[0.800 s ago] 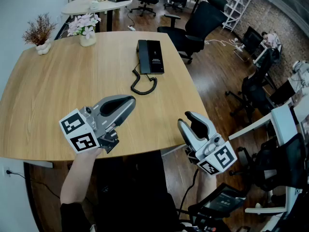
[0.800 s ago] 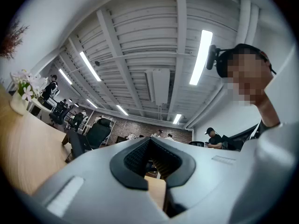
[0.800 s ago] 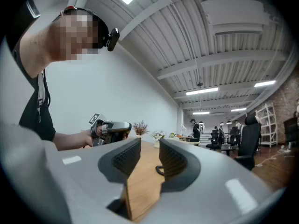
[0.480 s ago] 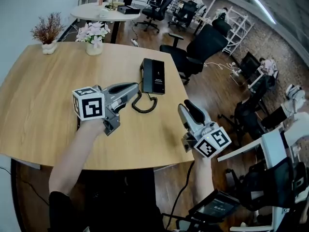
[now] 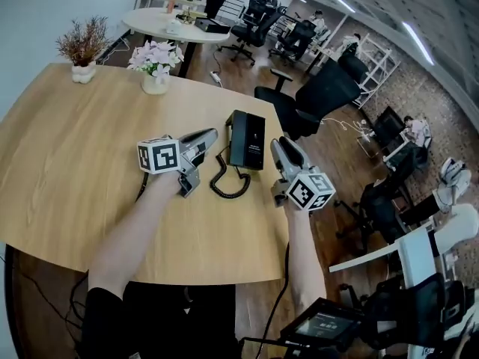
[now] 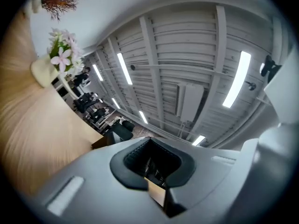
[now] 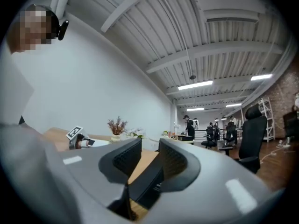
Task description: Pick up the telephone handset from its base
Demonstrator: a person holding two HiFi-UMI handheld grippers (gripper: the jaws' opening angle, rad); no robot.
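A black telephone (image 5: 251, 139) lies on the round wooden table (image 5: 75, 148), its handset (image 5: 236, 137) resting along the left side of the base. Its coiled cord (image 5: 228, 183) loops toward me. My left gripper (image 5: 209, 134) hovers just left of the handset, jaws shut and holding nothing. My right gripper (image 5: 278, 145) hovers just right of the base, also shut and empty. In the right gripper view, the dark telephone (image 7: 147, 183) shows through the narrow slit of the right gripper (image 7: 149, 155). The left gripper (image 6: 152, 160) points over the table toward the ceiling.
A vase of pale flowers (image 5: 153, 60) and a dried plant in a white pot (image 5: 82, 48) stand at the table's far edge. A black office chair (image 5: 318, 96) stands beyond the table's right edge. Further desks and chairs fill the room behind.
Both grippers have moved forward over the table and closed in on the telephone, the left to its left side, the right to its right. The telephone has not moved.
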